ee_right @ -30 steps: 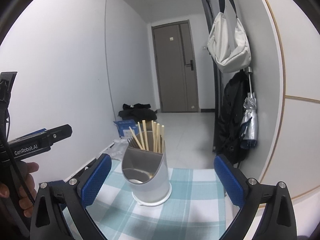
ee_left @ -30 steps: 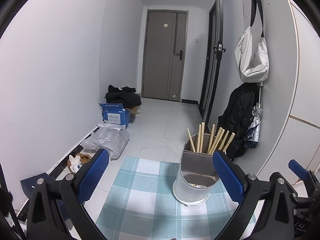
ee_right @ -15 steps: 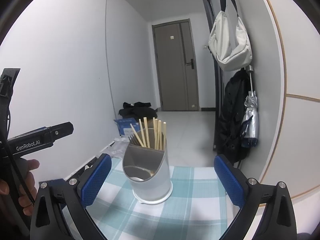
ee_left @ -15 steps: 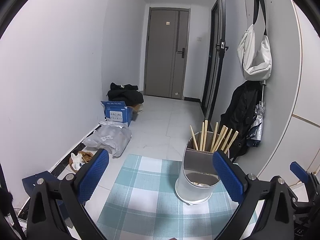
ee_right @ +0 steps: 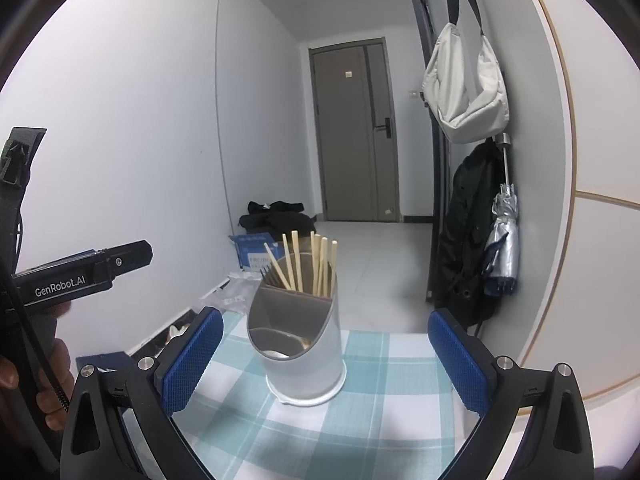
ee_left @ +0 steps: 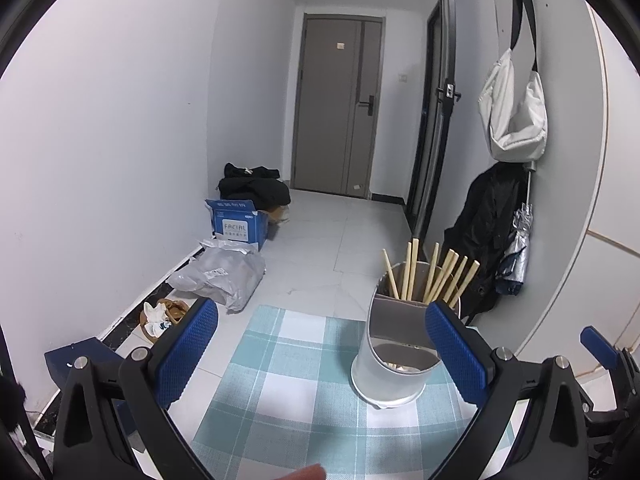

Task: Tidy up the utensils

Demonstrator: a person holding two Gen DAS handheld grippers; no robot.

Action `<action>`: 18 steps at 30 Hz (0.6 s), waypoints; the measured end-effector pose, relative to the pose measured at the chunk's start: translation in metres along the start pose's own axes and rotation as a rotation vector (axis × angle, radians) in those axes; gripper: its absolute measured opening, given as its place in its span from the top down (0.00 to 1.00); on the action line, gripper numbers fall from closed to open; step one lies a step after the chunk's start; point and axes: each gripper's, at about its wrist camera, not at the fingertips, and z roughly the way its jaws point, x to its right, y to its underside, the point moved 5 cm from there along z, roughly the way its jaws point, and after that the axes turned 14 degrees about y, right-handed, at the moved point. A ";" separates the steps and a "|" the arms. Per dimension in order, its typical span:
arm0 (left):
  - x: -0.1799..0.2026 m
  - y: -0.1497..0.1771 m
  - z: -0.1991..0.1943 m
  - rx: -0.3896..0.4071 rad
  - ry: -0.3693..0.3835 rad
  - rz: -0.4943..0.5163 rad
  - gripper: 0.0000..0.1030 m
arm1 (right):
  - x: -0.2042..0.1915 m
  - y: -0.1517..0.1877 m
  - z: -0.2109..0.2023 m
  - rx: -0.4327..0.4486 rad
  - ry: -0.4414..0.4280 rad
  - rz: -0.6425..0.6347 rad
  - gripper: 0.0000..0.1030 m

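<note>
We see chopsticks already standing in the holder; both the left gripper and the right gripper gape, empty — little seems left.

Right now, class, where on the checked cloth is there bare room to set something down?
The checked cloth lies bare to the right of the utensil holder in the right wrist view, and bare on its left in the left wrist view. Both grippers, left and right, are open and empty. Crowded: the holder's rear compartment, full of chopsticks.

Bare cloth around utensil holder
</note>
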 end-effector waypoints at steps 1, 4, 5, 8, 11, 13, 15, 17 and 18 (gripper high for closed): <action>-0.001 0.000 0.000 0.000 0.003 -0.004 0.01 | 0.000 0.000 0.000 0.001 0.000 0.000 0.00; -0.002 0.001 0.002 -0.009 0.001 -0.011 0.01 | 0.001 0.001 0.000 -0.003 0.001 0.004 0.00; -0.003 0.002 0.003 -0.012 0.002 -0.015 0.01 | 0.001 0.001 0.000 -0.005 -0.001 0.007 0.00; -0.004 0.002 0.004 -0.015 0.002 -0.020 0.01 | 0.002 0.000 -0.001 -0.003 -0.001 0.011 0.00; -0.004 0.002 0.004 -0.015 0.000 -0.020 0.01 | 0.002 0.000 -0.001 -0.004 0.000 0.010 0.00; -0.004 0.003 0.004 -0.021 0.001 -0.021 0.01 | 0.003 0.000 0.000 -0.005 0.001 0.010 0.00; -0.004 0.004 0.004 -0.026 0.003 -0.020 0.01 | 0.004 -0.001 0.000 -0.004 0.005 0.014 0.00; -0.004 0.004 0.004 -0.027 0.004 -0.019 0.01 | 0.005 0.000 0.001 -0.010 0.005 0.023 0.00; -0.003 0.003 0.004 -0.025 0.002 -0.015 0.01 | 0.005 0.000 0.001 -0.013 0.005 0.027 0.00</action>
